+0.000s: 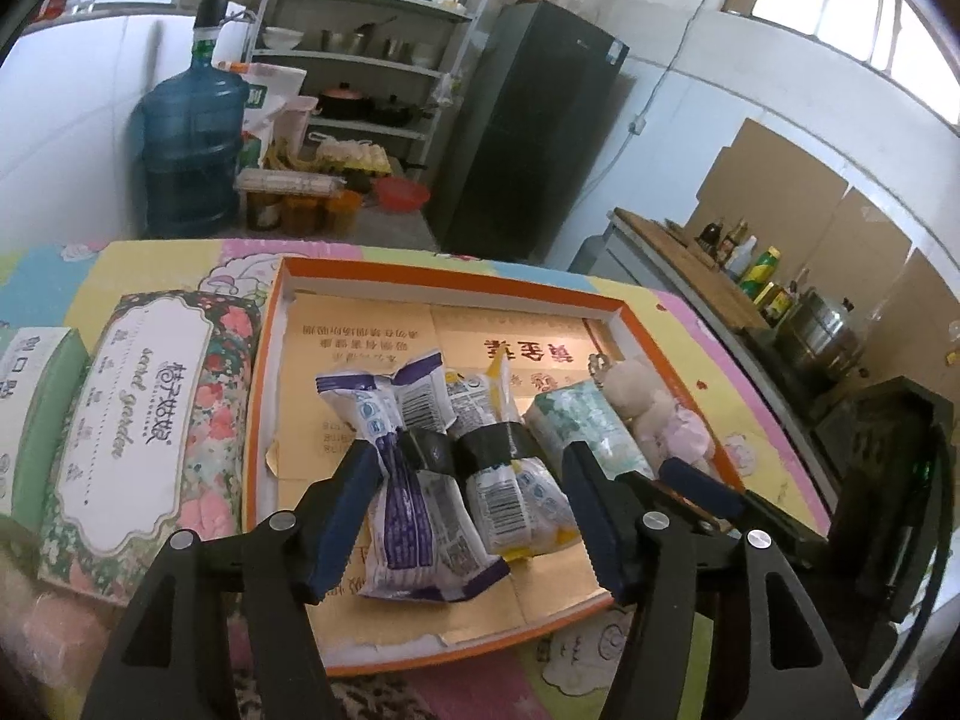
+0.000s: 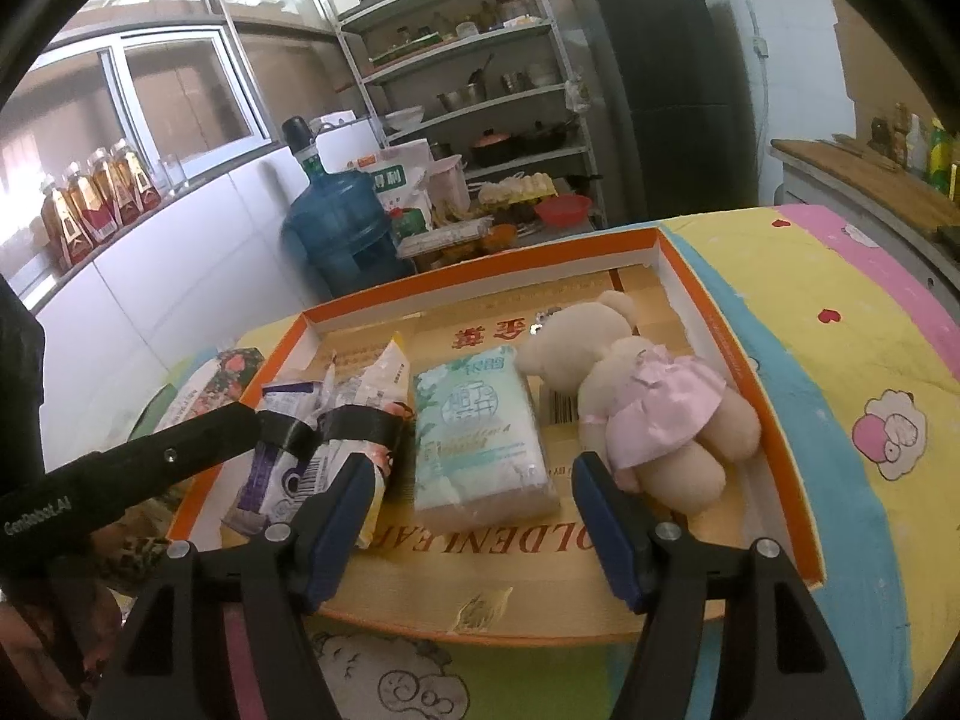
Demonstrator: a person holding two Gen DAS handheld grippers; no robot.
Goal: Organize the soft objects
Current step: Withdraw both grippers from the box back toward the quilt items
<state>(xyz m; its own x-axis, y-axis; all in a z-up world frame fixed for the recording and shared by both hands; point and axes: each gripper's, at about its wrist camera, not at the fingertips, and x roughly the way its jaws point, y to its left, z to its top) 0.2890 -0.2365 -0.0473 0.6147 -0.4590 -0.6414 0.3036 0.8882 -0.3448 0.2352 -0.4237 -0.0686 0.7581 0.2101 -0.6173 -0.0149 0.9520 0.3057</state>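
An orange-rimmed cardboard tray [image 1: 450, 285] [image 2: 708, 312] lies on a colourful mat. In it lie two snack packets taped together with black tape [image 1: 444, 474] [image 2: 312, 450], a green-white tissue pack [image 1: 591, 426] [image 2: 480, 426] and a beige teddy in a pink dress [image 1: 660, 420] [image 2: 648, 414]. My left gripper [image 1: 468, 516] is open, its fingers on either side of the taped packets, close above them. My right gripper [image 2: 474, 522] is open and empty, just in front of the tissue pack. Each gripper shows in the other's view.
A floral tissue pack [image 1: 150, 426] and a green pack [image 1: 30, 396] lie left of the tray on the mat. Behind stand a water jug [image 1: 186, 144], a shelf rack [image 1: 366, 60], a dark fridge [image 1: 528, 132] and a counter with bottles [image 1: 750, 276].
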